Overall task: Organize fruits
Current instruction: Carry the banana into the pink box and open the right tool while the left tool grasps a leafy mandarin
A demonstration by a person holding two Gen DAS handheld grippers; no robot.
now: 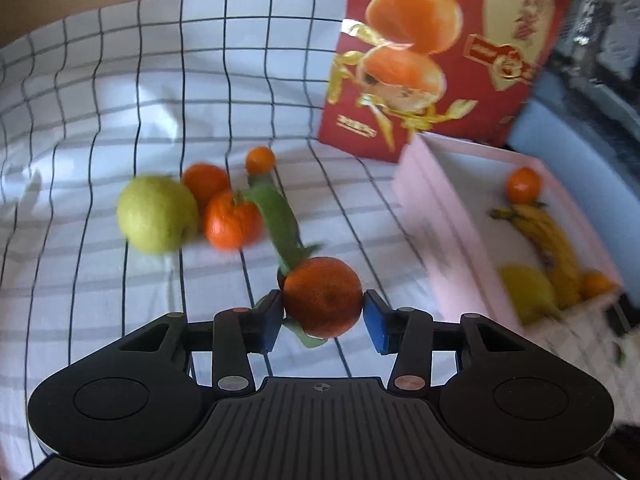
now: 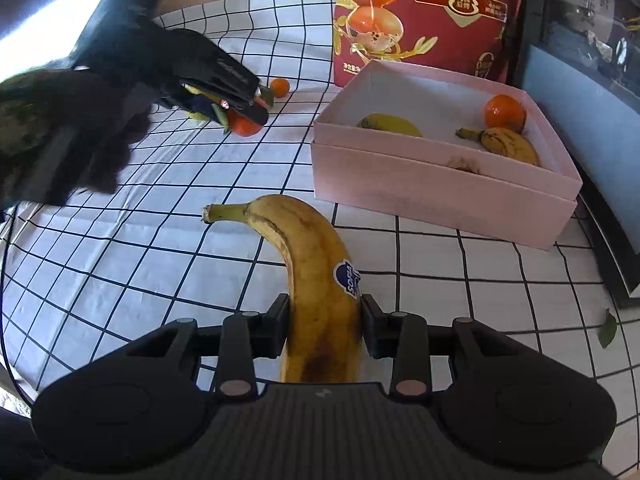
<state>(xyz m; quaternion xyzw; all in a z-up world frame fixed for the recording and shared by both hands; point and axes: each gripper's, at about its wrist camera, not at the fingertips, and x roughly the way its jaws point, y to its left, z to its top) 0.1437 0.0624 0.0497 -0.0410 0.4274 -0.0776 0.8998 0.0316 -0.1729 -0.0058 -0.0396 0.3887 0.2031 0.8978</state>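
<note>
My left gripper is shut on a leafy tangerine above the checked cloth; it also shows in the right wrist view. Beyond it lie a green apple, two tangerines and a small one. My right gripper is shut on a yellow banana with a blue sticker, stem pointing left. The pink box stands to the right and holds bananas, a tangerine and a yellow fruit.
A red printed gift bag stands behind the pink box. A dark shelf or cabinet borders the right side. A loose leaf lies on the cloth at right. The checked cloth covers the table.
</note>
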